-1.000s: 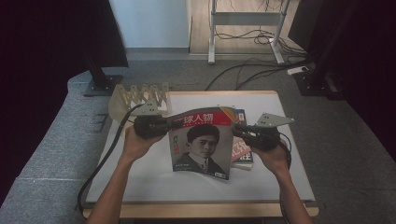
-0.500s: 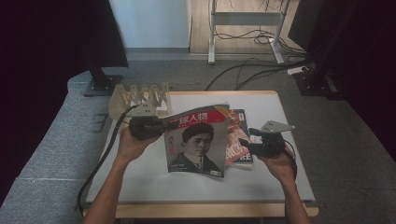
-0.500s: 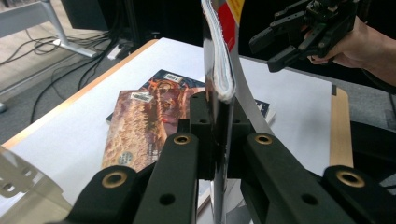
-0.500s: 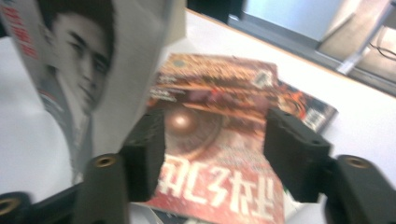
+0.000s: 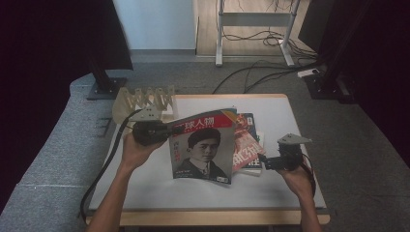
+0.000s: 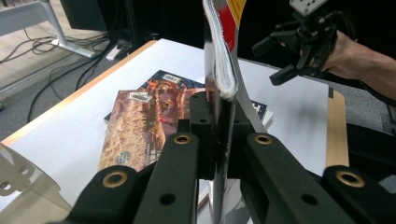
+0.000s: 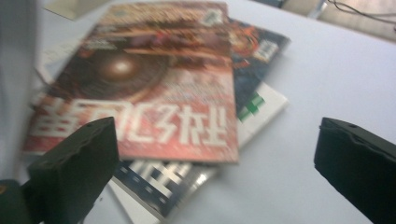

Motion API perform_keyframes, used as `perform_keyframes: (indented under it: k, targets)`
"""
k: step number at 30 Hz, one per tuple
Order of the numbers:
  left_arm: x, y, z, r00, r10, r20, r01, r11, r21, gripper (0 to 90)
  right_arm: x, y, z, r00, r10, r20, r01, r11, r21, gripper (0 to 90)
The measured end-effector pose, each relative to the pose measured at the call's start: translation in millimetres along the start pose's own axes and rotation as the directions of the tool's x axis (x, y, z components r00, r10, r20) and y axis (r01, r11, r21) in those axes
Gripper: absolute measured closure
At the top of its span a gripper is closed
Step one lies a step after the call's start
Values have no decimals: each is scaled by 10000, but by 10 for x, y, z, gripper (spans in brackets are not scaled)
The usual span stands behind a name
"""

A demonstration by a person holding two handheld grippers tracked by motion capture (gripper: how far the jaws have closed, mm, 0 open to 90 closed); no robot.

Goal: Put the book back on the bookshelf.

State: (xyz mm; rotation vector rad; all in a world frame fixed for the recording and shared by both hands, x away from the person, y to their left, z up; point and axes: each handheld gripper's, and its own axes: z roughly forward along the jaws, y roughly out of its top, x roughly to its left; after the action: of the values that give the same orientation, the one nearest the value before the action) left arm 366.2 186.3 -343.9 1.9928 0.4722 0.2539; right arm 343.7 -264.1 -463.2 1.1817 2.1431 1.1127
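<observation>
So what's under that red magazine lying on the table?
The red magazine tops a small stack: a dark-covered magazine sticks out beneath it, and a white one shows below that. Anything lower is covered.

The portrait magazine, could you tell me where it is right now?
In the high view the portrait magazine stands mid-table, clamped by the left gripper, just left of the magazine stack.

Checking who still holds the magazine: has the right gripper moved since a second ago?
Yes. The right gripper has let go of the magazine and pulled back toward the table's near right edge, jaws open.
</observation>
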Motion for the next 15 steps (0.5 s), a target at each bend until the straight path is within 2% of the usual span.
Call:
perform_keyframes:
  k: [9, 15]
  targets:
    - [12, -7, -21, 9996, -274, 12, 274, 9996, -30, 865, -123, -308, 103, 9955, 397, 866, -467, 9957, 802, 0]
    - [20, 1, -57, 9992, -387, 111, 387, 9992, 50, 866, -179, -475, 186, 9921, 681, 1054, -789, 9916, 1023, 0]
